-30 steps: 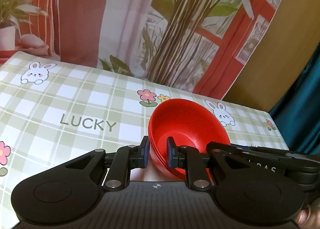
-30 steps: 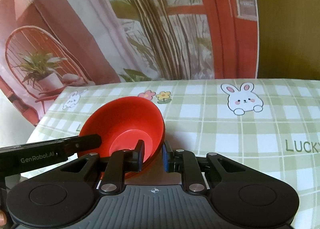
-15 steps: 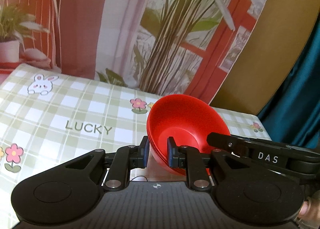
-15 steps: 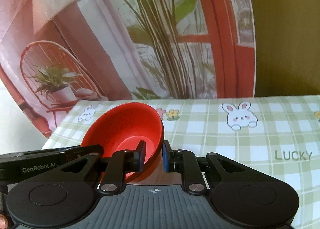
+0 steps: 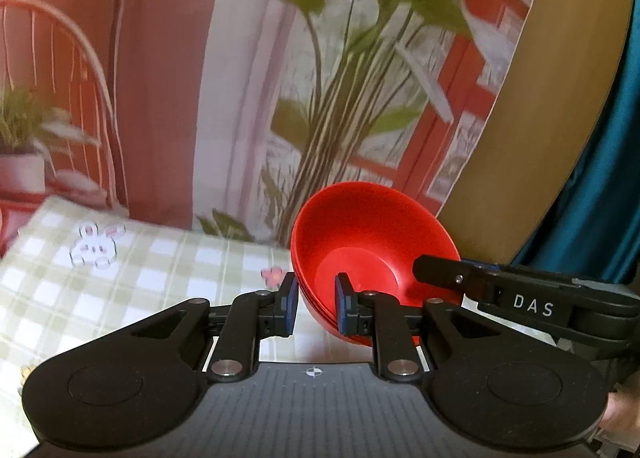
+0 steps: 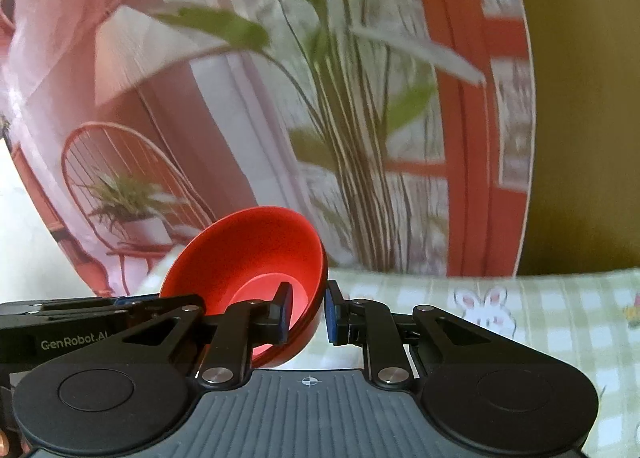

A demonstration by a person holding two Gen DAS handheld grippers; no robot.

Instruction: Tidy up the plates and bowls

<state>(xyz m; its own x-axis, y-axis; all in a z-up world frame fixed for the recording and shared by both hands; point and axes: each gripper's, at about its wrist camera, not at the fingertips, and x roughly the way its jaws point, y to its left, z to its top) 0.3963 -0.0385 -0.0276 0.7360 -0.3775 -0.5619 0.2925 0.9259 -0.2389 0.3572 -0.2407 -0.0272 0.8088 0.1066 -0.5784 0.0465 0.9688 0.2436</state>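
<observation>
A stack of red bowls [image 5: 372,242] hangs in the air between my two grippers, above the checked tablecloth [image 5: 160,270]. My left gripper [image 5: 316,304] is shut on the stack's left rim, one finger inside, one outside. My right gripper [image 6: 306,310] is shut on the opposite rim of the red bowls [image 6: 248,258]. Each gripper shows in the other's view, the right gripper [image 5: 520,298] at the right and the left gripper [image 6: 80,322] at the left. The stack tilts a little toward me.
The tablecloth [image 6: 520,310] with rabbits and flowers lies below. Behind stands a printed backdrop [image 5: 200,98] with plants and a red window frame. A yellow-brown wall [image 5: 540,138] and a teal curtain [image 5: 600,198] are at the right.
Both grippers have lifted the bowl stack upward off the table. The tablecloth has dropped lower in both views and more backdrop shows. The grips on the rims are unchanged.
</observation>
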